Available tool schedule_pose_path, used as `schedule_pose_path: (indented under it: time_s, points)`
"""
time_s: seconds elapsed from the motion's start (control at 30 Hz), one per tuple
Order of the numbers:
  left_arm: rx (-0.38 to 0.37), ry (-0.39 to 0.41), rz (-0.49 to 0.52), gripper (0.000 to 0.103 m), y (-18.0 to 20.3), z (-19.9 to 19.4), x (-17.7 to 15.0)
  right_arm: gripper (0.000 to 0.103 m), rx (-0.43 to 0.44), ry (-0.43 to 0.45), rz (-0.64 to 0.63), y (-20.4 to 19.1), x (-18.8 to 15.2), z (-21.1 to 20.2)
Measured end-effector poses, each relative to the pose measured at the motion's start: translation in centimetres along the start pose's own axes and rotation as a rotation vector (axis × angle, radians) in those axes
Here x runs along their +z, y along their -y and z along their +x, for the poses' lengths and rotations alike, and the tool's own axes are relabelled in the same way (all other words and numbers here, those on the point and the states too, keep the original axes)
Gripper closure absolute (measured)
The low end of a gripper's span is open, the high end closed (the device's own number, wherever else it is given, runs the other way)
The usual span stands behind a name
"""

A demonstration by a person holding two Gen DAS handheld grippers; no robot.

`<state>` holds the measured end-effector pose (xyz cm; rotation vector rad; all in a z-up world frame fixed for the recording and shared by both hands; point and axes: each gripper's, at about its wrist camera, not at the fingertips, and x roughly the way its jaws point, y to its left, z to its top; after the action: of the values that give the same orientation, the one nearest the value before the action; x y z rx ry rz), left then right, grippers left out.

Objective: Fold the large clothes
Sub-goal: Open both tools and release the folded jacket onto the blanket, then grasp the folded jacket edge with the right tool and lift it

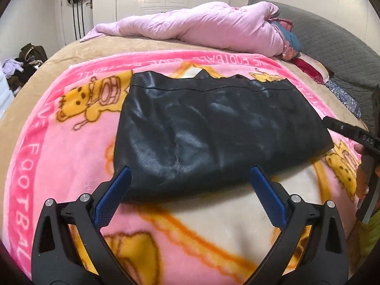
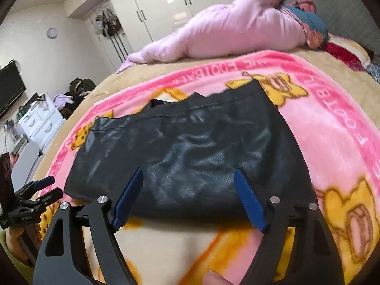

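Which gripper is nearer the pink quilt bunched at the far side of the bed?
Too close to call. The left gripper and right gripper both sit open at the black garment's near edge, with the whole garment between them and the pink quilt.

Shiny black garment point(image 1: 213, 128) on a pink blanket point(image 1: 71, 147) with yellow cartoon prints; fingers point(image 1: 114, 194) are blue.

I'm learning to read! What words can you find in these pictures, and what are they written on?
"FOOTBALL": pale letters, upside down, along the far pink border of the cartoon blanket; the word before it is cut off and blurred.
"FOOTBAL": running up the blanket's left border, the end hidden.
"DAS": white letters on the right gripper, the rest out of view.
The black leather garment shows no words.
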<state>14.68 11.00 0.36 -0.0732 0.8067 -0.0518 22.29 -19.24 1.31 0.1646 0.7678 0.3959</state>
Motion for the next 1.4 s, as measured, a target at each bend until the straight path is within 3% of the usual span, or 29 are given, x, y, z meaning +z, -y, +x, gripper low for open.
schedule_pose_path:
  time_s: [0.17,0.37,0.63,0.83,0.97,1.17,1.23,1.4]
  points:
    - [0.014,0.008,-0.018,0.009,-0.9,0.0,-0.1,0.028,0.018,-0.004,-0.035,-1.1,-0.2,0.3]
    - [0.038,-0.003,-0.054,0.009,-2.6,0.9,-0.1,0.072,0.041,-0.044,-0.096,-3.1,0.2,1.6]
    - [0.035,-0.035,-0.111,0.009,-4.8,2.3,0.0,0.078,-0.011,-0.092,-0.226,-8.2,3.0,6.5]
    - [0.011,-0.034,-0.148,0.009,-6.1,2.5,0.5,0.082,-0.016,-0.173,-0.148,-9.3,6.2,12.2]
    - [-0.029,-0.028,-0.176,0.009,-7.0,2.9,0.8,0.083,-0.066,-0.21,-0.118,-9.5,7.8,15.5]
    - [-0.111,-0.023,-0.251,0.009,-8.3,4.7,0.6,0.085,-0.115,-0.331,-0.003,-7.5,8.5,21.8]
    - [-0.11,-0.052,-0.26,0.009,-8.3,5.8,0.4,0.085,-0.142,-0.356,-0.019,-7.5,8.4,23.0]
    - [-0.204,-0.051,-0.365,0.009,-9.5,7.4,0.2,0.085,-0.19,-0.4,-0.047,-7.9,8.5,24.8]
